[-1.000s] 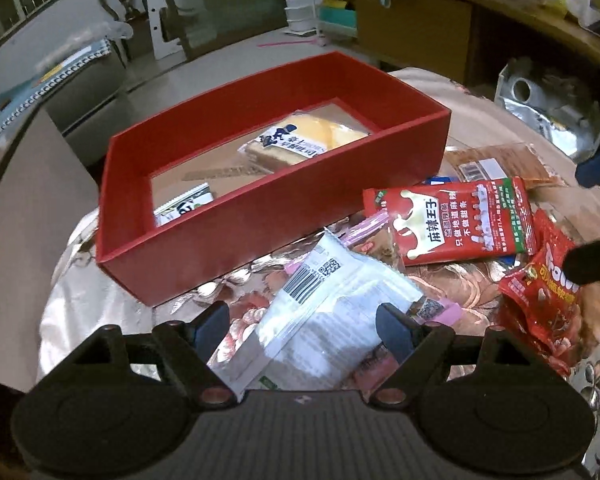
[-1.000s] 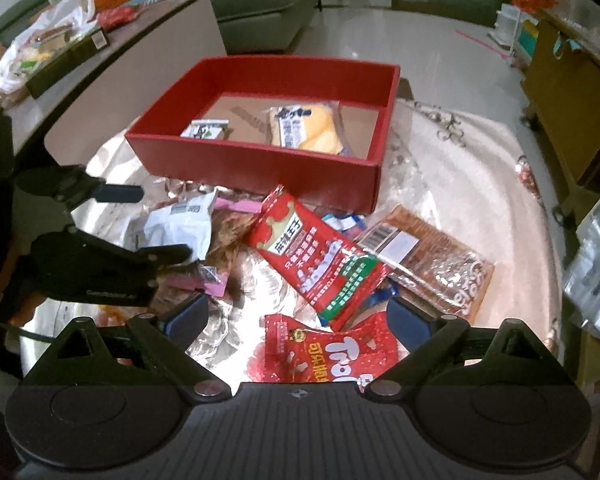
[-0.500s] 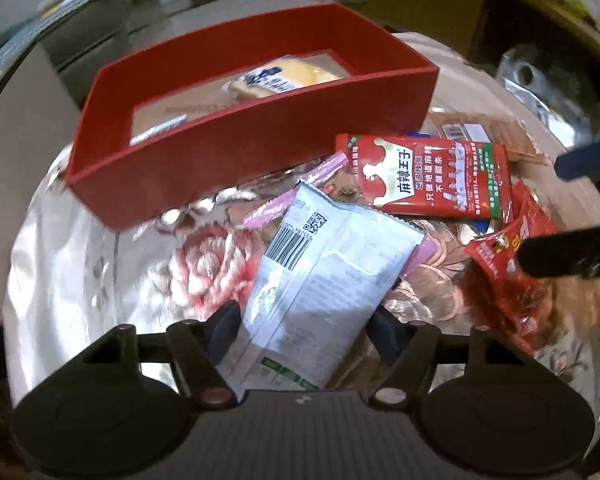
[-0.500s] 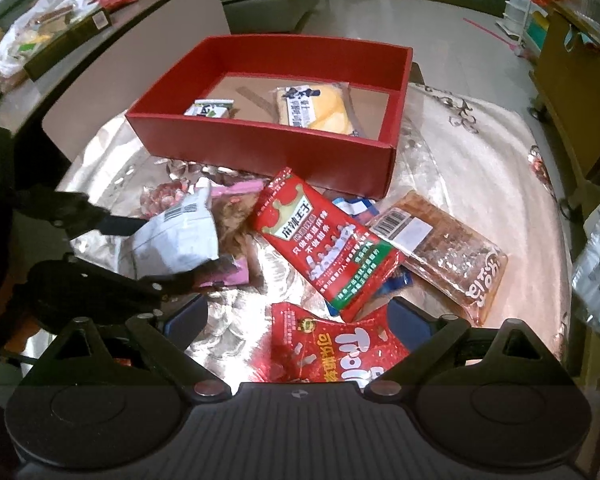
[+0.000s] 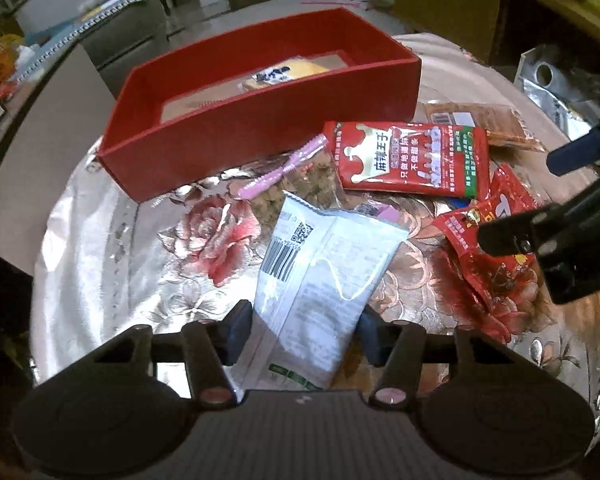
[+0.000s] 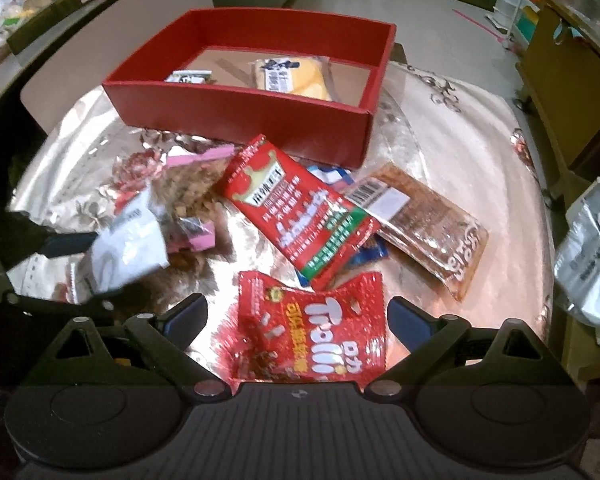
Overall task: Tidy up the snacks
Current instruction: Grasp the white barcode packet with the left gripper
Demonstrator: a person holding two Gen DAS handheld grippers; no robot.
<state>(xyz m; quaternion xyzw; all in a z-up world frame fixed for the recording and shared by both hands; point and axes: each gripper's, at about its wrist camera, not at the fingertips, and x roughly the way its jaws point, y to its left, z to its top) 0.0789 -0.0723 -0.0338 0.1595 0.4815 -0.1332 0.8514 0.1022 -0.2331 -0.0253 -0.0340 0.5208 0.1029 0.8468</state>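
The left gripper (image 5: 302, 330) has just been closing its jaws on the white snack bag (image 5: 320, 280), and the pads now look to be pressing both sides of it; the bag sits near the front edge of the table (image 5: 100, 264), well in front of the red box (image 5: 260, 136). The right gripper (image 6: 296, 320) is wide, with nothing held; the red gummy bag (image 6: 312, 328) lies between its fingers on the cloth.

What could go wrong: the white bag is puffy and slick, so I think it could slip out or squash if the hold is only on its low end; it could also drag the pink pack (image 5: 284, 166) lying just beside its top. The red box has a tall near wall, so a bag carried too low would bump it.

The box has lots of room; only a yellow cake pack (image 6: 290, 76) and a small pack (image 6: 188, 77) lie inside. The two grippers are close together, so they might knock.
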